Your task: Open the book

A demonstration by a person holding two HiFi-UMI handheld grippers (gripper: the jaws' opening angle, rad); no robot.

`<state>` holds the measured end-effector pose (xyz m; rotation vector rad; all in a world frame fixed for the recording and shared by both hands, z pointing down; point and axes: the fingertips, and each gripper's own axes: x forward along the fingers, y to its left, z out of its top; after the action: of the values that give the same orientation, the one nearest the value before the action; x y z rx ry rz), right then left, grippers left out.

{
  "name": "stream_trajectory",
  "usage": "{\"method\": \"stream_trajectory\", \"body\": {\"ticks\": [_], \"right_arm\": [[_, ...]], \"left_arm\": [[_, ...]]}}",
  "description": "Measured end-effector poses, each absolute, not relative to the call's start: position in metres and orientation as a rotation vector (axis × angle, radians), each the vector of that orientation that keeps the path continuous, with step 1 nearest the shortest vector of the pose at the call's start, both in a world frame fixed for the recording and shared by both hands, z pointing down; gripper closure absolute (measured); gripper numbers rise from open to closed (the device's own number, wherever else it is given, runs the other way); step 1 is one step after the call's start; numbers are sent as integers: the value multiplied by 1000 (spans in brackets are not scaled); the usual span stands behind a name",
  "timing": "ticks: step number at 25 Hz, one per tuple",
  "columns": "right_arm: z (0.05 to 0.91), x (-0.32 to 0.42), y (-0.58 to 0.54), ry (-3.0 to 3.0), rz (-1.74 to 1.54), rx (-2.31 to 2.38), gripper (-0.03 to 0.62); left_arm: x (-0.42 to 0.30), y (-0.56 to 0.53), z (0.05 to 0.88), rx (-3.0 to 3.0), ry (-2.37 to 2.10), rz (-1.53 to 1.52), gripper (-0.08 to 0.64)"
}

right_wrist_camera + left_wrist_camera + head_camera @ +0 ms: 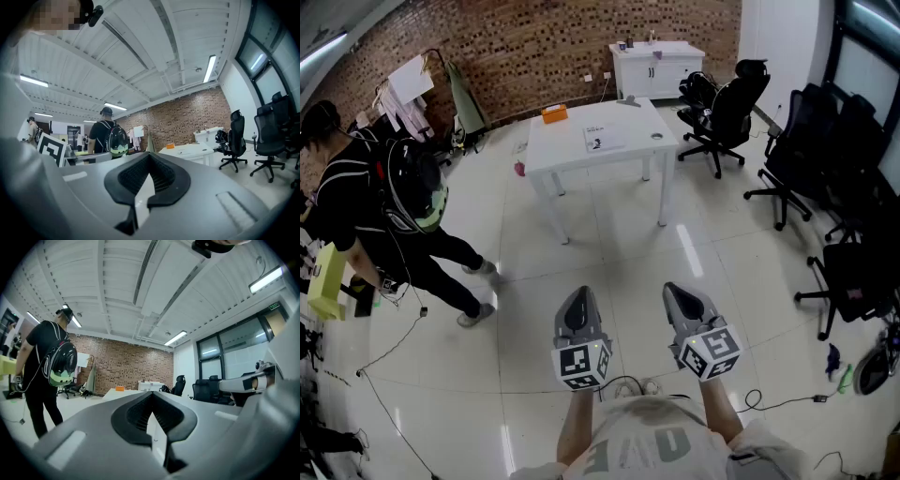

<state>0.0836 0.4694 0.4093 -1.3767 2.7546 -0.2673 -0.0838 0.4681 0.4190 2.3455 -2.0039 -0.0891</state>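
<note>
A thin white book [604, 138] lies flat and closed on a white table [572, 155] across the room, far from both grippers. My left gripper [577, 302] and right gripper [680, 295] are held side by side near my body, pointing level toward that table. Both are shut with nothing between the jaws. In the left gripper view the left gripper [151, 401] covers the lower picture, and the table [123, 393] shows as a pale strip beyond it. The right gripper [149, 165] fills the lower half of its own view, with the table [187, 151] to its right.
An orange box [554, 113] sits at the table's far left corner. A person with a backpack [394, 211] stands left of the table. Black office chairs [727, 112] crowd the right side. A white cabinet [654, 67] stands against the brick wall. Cables [389, 352] trail over the glossy floor.
</note>
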Motion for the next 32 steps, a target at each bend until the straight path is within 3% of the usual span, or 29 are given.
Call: {"method": "stream_trajectory", "body": {"ticks": [8, 32], "right_arm": [[415, 68, 465, 2715, -369, -1295, 589], [433, 138, 420, 2645, -465, -1355, 589]], "left_arm": [[-89, 465, 413, 2386, -2005, -116, 541], [-67, 430, 420, 2336, -2036, -105, 541]]}}
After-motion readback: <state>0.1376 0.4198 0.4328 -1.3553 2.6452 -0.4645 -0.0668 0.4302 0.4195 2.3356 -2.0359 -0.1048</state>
